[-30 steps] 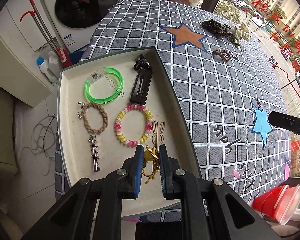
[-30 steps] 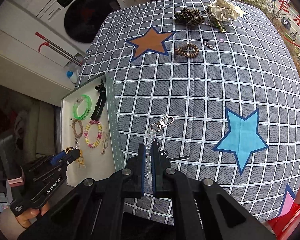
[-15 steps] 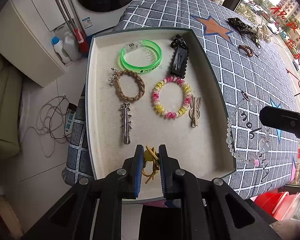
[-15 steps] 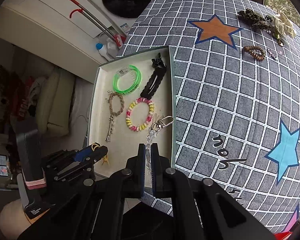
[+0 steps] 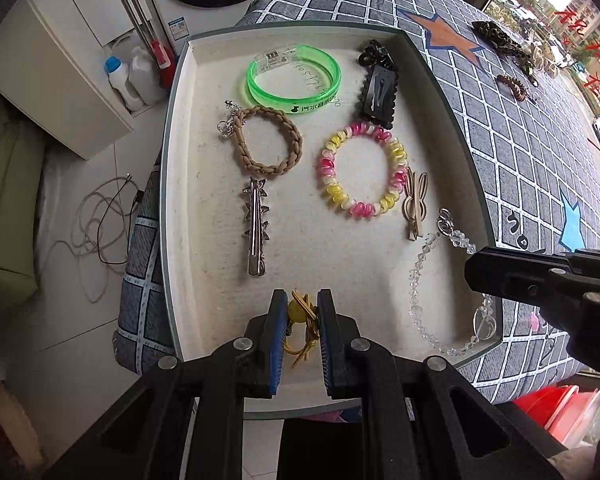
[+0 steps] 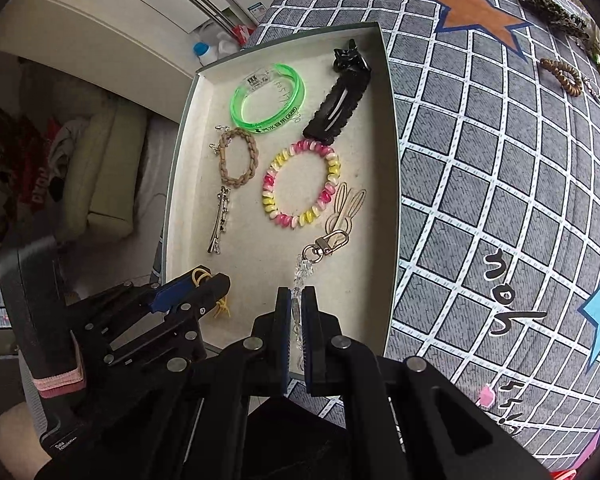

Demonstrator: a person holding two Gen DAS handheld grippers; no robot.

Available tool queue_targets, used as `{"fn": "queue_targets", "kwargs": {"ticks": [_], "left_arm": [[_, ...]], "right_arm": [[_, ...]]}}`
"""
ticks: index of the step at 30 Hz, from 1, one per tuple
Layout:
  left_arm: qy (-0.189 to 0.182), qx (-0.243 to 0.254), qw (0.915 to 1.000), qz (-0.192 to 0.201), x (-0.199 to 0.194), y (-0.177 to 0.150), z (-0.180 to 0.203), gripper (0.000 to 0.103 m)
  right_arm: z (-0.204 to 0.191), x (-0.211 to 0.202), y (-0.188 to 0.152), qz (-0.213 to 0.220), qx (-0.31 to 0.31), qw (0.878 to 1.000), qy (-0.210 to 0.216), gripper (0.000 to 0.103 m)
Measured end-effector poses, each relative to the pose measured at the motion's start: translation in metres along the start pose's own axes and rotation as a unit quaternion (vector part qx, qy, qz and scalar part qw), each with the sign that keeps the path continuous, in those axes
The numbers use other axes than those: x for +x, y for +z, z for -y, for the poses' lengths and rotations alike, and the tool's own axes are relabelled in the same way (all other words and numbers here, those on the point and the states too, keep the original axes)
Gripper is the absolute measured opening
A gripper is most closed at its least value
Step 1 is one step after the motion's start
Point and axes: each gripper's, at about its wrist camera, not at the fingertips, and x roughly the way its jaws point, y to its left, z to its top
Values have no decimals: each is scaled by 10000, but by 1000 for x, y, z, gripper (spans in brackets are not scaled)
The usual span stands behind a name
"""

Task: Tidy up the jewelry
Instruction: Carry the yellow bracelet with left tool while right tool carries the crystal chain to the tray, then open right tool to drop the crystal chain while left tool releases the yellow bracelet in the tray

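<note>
A shallow white tray (image 5: 332, 264) (image 6: 256, 248) holds a green bangle (image 5: 294, 80), a braided tan tie (image 5: 268, 142), a pink-yellow coil bracelet (image 5: 362, 174), a black clip (image 5: 376, 88), a silver clip (image 5: 254, 232) and a wooden rabbit clip (image 5: 414, 204). My left gripper (image 5: 299, 312) (image 6: 214, 282) is shut on a yellow hair tie (image 5: 300, 320) over the tray's near edge. My right gripper (image 6: 297, 304) is shut on a clear bead chain (image 5: 420, 276) (image 6: 304, 270) that hangs over the tray's right side, clasp (image 6: 328, 242) forward.
On the checked tablecloth (image 6: 500, 184), a brown coil tie (image 6: 562, 76) and a dark scrunchie (image 6: 552, 10) lie far right. A washing machine and bottles (image 5: 128, 76) stand beyond the table's left edge. Red tubs (image 5: 556, 412) sit low on the right.
Both grippers moved closer over the tray. The bead chain, which hung over the table a second ago, now hangs over the tray's right side. Both grips are unchanged.
</note>
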Motion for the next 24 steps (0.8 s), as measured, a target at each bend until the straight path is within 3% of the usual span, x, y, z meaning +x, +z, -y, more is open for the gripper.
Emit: {"fn": "queue_targets", "kwargs": {"ticks": [24], "left_arm": [[182, 127, 9996, -178, 27, 0, 6, 23]], "right_arm": [[15, 56, 12, -418, -140, 9969, -652, 6]]}}
